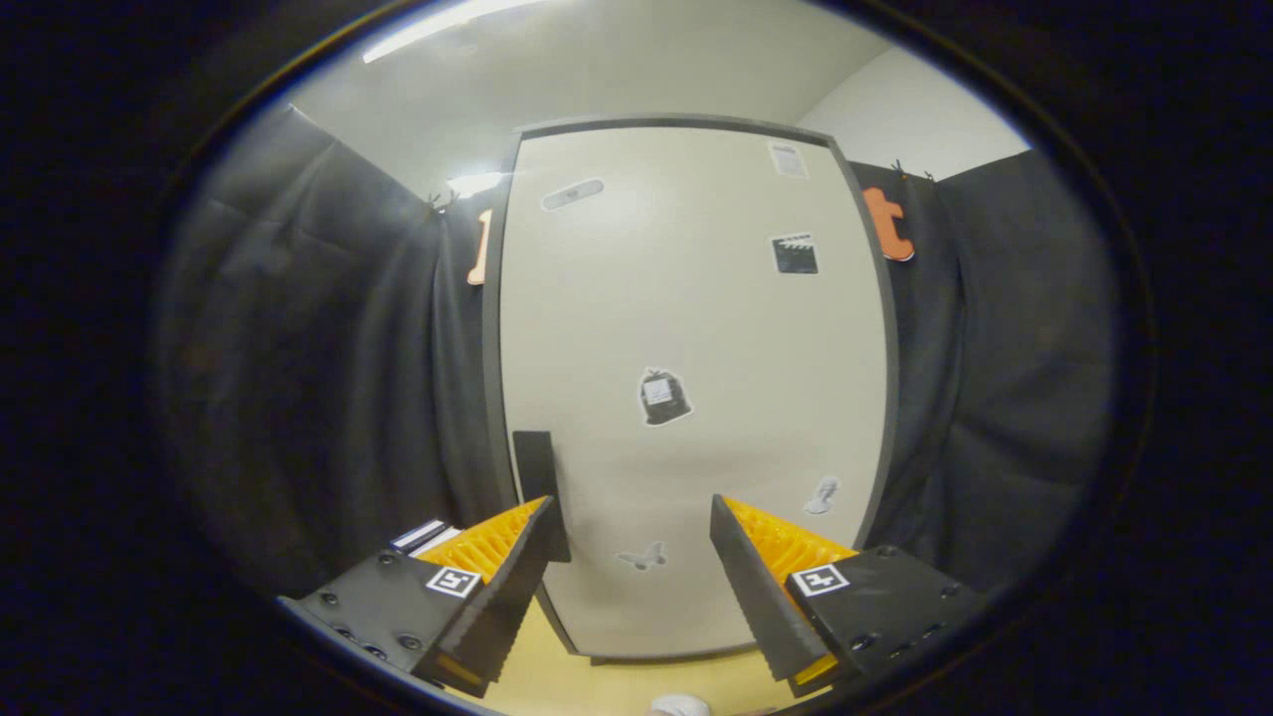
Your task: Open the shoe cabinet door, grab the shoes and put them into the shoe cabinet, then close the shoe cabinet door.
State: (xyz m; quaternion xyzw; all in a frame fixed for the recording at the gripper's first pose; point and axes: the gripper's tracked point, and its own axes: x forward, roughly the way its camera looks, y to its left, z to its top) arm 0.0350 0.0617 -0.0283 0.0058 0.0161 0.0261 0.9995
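The shoe cabinet (686, 328) stands straight ahead, a tall pale door in a dark grey frame, and the door is shut. A dark vertical handle (537, 477) is fixed near the door's left edge, low down. My gripper (632, 512) is open, its fingers spread wide with nothing between them. The left fingertip (532, 522) lies just in front of the lower part of the handle; whether it touches I cannot tell. Below and between the fingers, a bit of a white shoe (681, 704) shows on the floor.
Small stickers dot the door. Black cloth walls (328, 378) hang on both sides of the cabinet. The floor (617, 681) below is light wood. A small white and dark object (423, 537) lies beside the left finger, near the cabinet's left foot.
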